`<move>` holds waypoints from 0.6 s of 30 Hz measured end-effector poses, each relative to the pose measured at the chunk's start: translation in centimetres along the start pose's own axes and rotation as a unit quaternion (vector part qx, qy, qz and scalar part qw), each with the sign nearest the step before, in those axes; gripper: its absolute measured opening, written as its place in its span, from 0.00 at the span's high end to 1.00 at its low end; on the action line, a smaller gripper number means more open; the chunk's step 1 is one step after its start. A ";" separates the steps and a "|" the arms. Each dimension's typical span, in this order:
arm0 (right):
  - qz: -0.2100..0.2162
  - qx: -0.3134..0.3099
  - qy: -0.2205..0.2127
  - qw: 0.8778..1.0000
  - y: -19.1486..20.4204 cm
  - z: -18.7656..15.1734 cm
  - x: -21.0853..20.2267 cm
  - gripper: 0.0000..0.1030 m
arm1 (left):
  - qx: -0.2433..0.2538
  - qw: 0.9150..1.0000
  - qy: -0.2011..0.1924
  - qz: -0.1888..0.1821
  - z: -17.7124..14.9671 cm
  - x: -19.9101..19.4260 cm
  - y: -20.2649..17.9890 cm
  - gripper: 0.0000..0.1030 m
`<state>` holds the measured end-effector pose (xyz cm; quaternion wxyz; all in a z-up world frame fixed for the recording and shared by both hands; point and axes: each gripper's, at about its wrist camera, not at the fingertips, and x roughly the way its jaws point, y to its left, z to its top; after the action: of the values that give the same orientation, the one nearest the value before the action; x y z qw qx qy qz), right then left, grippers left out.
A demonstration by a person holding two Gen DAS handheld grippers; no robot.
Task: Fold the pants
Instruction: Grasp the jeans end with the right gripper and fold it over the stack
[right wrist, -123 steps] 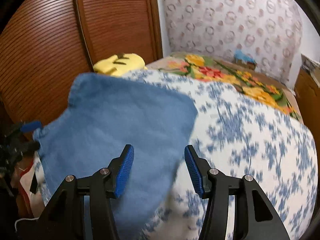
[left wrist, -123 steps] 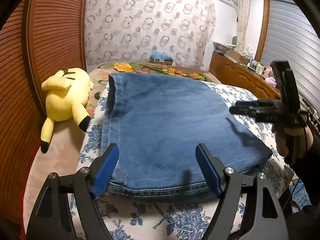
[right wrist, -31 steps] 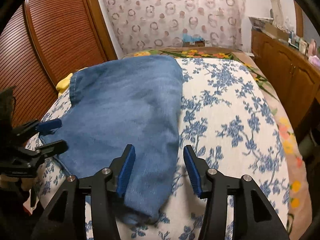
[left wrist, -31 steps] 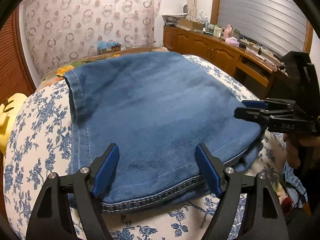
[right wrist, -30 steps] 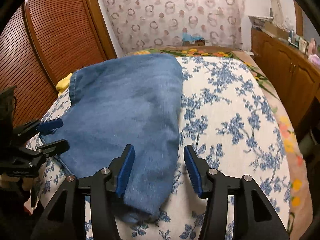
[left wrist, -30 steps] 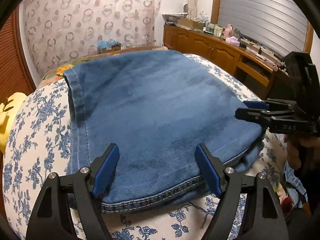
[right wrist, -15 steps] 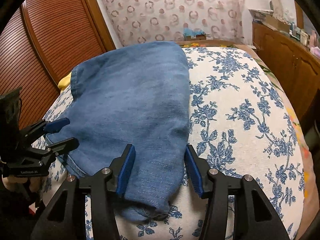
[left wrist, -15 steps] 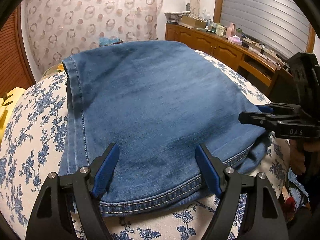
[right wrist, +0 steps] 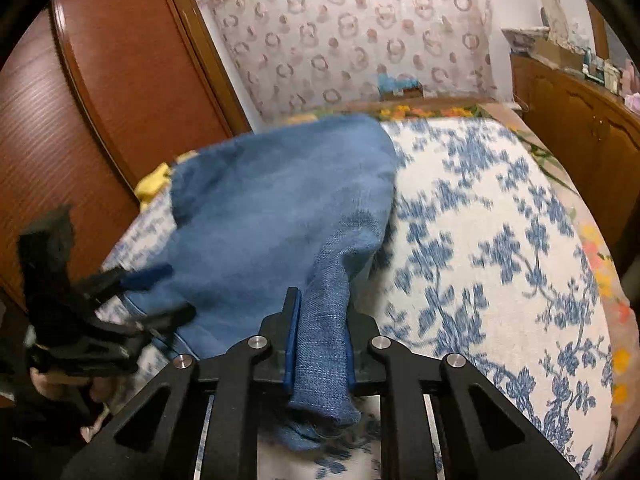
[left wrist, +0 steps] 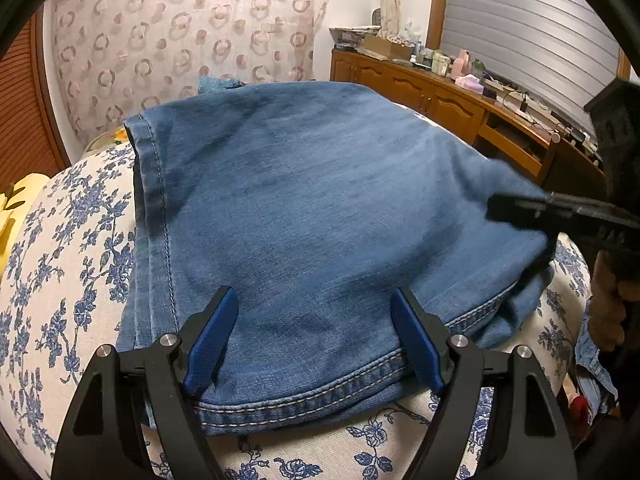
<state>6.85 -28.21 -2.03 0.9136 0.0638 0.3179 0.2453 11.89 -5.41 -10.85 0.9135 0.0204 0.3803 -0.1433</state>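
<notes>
Folded blue jeans lie on a bed with a blue-flowered white cover. My left gripper is open, its blue pads over the near stitched hem, one on each side. My right gripper is shut on the near corner of the jeans and lifts a bunched strip of denim. In the left wrist view the right gripper sits at the jeans' right corner, blurred. In the right wrist view the left gripper is at the jeans' left edge, blurred.
A yellow plush toy lies at the bed's left side by a wooden wardrobe. A wooden dresser with clutter runs along the right wall. A patterned curtain hangs behind the bed.
My right gripper has closed on the near corner of the jeans and raised it. My left gripper has moved a little closer over the hem and stays open.
</notes>
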 end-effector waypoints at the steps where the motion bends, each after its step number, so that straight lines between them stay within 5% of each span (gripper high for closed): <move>1: 0.000 -0.007 -0.006 1.000 0.4 0.2 -0.3 0.84 | -0.001 1.000 0.000 0.000 0.0 -0.1 0.1 0.23; 18: 0.069 -0.092 -0.056 0.992 7.1 3.7 -1.2 0.86 | -0.042 0.997 -0.051 0.028 0.0 -7.3 5.3 0.23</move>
<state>5.37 -22.43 3.50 0.9128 0.0150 0.2377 0.3318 8.44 1.43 -6.14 0.9354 -0.0146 0.3381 -0.1024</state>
